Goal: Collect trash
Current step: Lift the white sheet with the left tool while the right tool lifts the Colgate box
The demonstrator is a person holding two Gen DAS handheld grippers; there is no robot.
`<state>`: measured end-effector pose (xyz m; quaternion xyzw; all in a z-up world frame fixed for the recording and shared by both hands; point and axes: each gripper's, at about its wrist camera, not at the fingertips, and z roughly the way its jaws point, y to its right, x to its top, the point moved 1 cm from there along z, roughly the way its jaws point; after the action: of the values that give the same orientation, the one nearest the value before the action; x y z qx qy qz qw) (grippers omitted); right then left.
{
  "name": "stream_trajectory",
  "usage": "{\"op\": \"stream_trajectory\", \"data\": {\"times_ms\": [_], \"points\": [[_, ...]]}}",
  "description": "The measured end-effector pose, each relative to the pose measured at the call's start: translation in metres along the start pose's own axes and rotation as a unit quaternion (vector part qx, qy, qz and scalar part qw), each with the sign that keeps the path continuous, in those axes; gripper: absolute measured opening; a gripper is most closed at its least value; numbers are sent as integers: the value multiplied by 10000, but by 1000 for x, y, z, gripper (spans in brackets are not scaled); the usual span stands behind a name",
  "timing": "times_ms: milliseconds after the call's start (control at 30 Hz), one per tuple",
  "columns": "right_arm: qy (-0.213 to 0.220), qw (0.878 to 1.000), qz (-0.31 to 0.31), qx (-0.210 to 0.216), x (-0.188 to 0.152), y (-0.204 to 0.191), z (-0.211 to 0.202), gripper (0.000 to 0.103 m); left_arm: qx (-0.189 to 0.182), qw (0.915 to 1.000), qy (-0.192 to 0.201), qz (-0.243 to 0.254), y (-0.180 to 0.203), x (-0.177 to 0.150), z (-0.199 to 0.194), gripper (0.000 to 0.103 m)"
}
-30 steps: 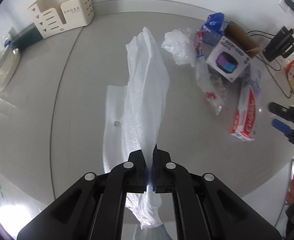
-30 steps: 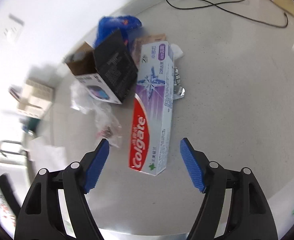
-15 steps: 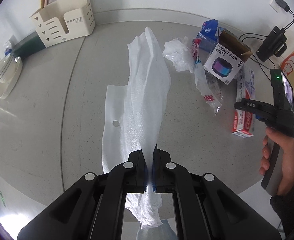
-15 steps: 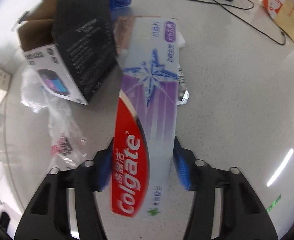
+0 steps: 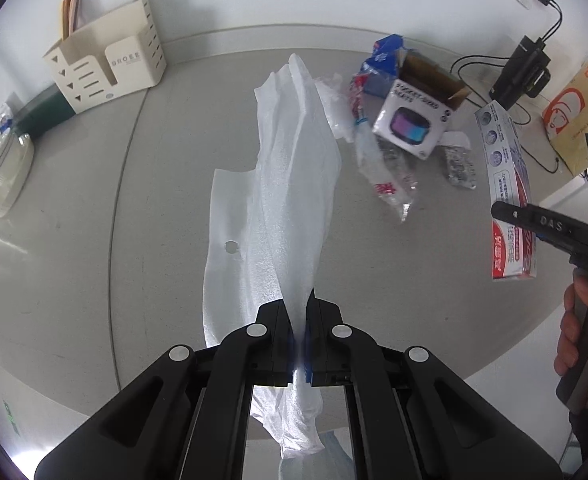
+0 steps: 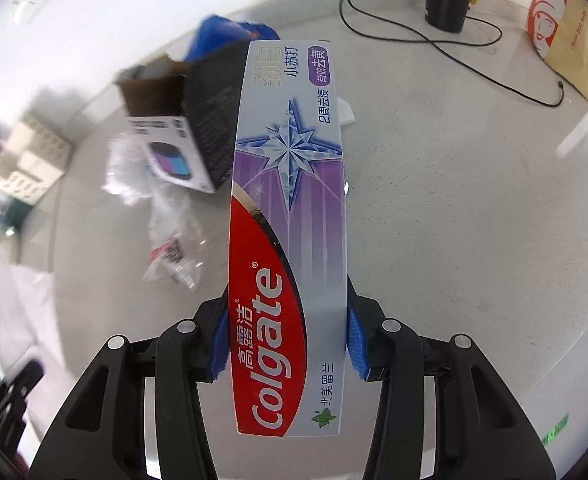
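My left gripper [image 5: 301, 312] is shut on a white foam sheet [image 5: 289, 184] that hangs up and over the grey table [image 5: 165, 200]. My right gripper [image 6: 289, 336] is shut on a Colgate toothpaste box [image 6: 289, 240], its blue pads [image 6: 218, 340] pressed on both long sides. In the left wrist view the box [image 5: 510, 200] and the right gripper [image 5: 506, 214] show at the right edge. A speaker box [image 5: 414, 120], a clear plastic wrapper [image 5: 386, 176], a blue packet [image 5: 382, 60] and a foil blister [image 5: 458, 164] lie on the table.
A cream organiser [image 5: 105, 68] stands at the back left by the wall. A black charger with cables [image 5: 522, 72] and a brown paper bag [image 5: 578, 116] sit at the back right. A glass lid [image 5: 5, 176] lies at the far left.
My right gripper moved onto the toothpaste box and closed on it; the box now looks lifted off the table. My left gripper kept holding the foam sheet.
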<state>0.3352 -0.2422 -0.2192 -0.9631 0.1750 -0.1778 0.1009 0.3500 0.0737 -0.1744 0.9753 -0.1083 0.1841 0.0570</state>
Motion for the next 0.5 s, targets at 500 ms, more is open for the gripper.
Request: {"op": "stream_trajectory", "data": {"times_ms": [500], "points": [[-304, 9801, -1301, 1469, -127, 79, -75, 47, 147, 9989, -210, -383, 125, -139, -22, 2]]}}
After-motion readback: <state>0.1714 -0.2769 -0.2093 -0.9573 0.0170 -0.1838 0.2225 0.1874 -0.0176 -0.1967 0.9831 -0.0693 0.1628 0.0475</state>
